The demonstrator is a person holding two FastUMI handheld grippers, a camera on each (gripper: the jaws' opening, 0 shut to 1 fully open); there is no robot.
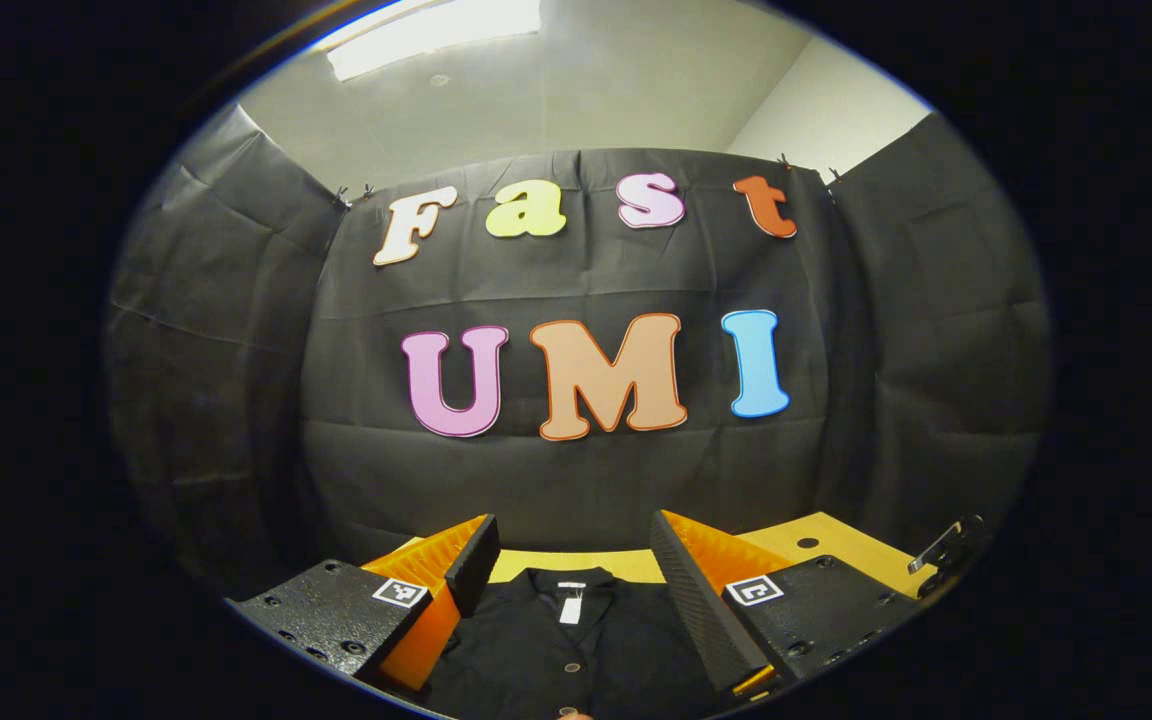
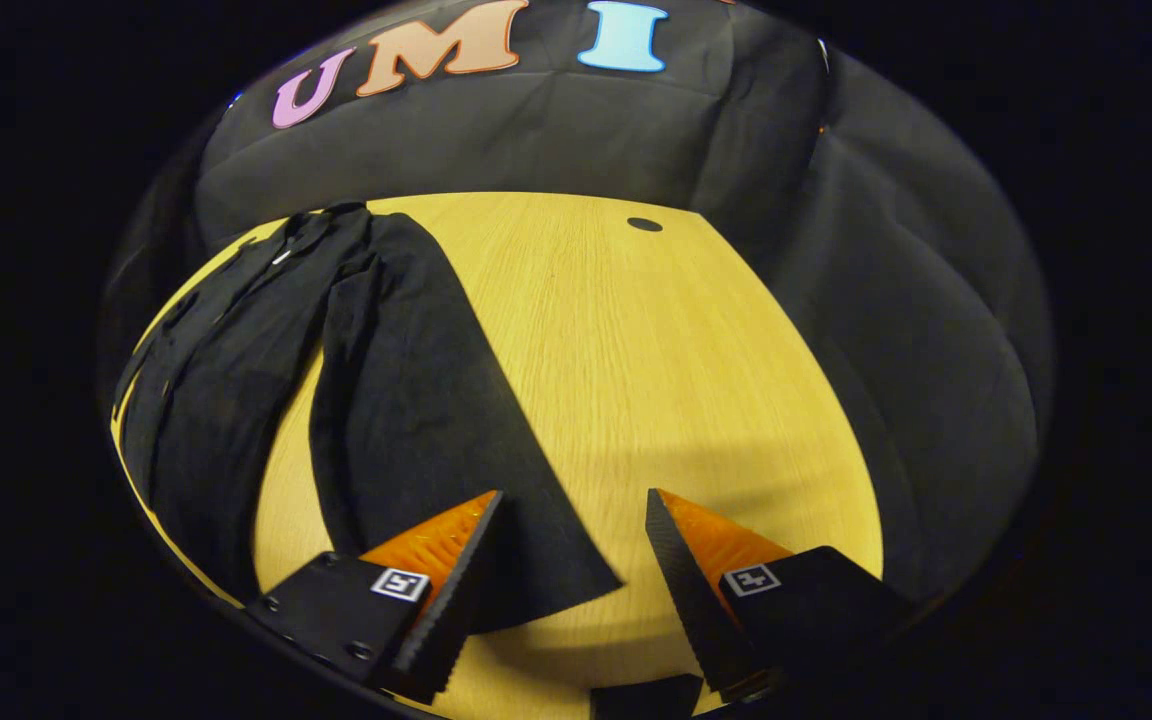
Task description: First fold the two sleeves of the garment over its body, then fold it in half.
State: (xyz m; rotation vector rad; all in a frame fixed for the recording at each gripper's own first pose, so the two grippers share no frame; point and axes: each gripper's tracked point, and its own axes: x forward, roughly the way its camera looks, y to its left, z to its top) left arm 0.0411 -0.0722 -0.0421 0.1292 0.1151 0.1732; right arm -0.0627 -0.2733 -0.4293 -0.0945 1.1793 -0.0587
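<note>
1. Worktop: light wood, rounded edge, w/ a small dark hole near the far side. In the left gripper view a strip of it shows behind the shirt, plus a dark metal clamp-like part at its right edge.
2. Garment: black button-front shirt, lies flat on the worktop, collar toward the booth wall. In the right gripper view the body sits at the left w/ one sleeve spread out on the wood, not folded over the body; bare wood shows between sleeve and body lower down.
3. Left hand-held gripper: fingers apart, holds nothing. It hangs over the shirt's collar area; white neck tag and a button show between the fingers.
4. Right hand-held gripper: fingers spread wide, nothing gripped. It's over the sleeve's cuff end; cuff edge lies between the fingers, nearer the left one. Can't tell if it touches cloth.
</note>
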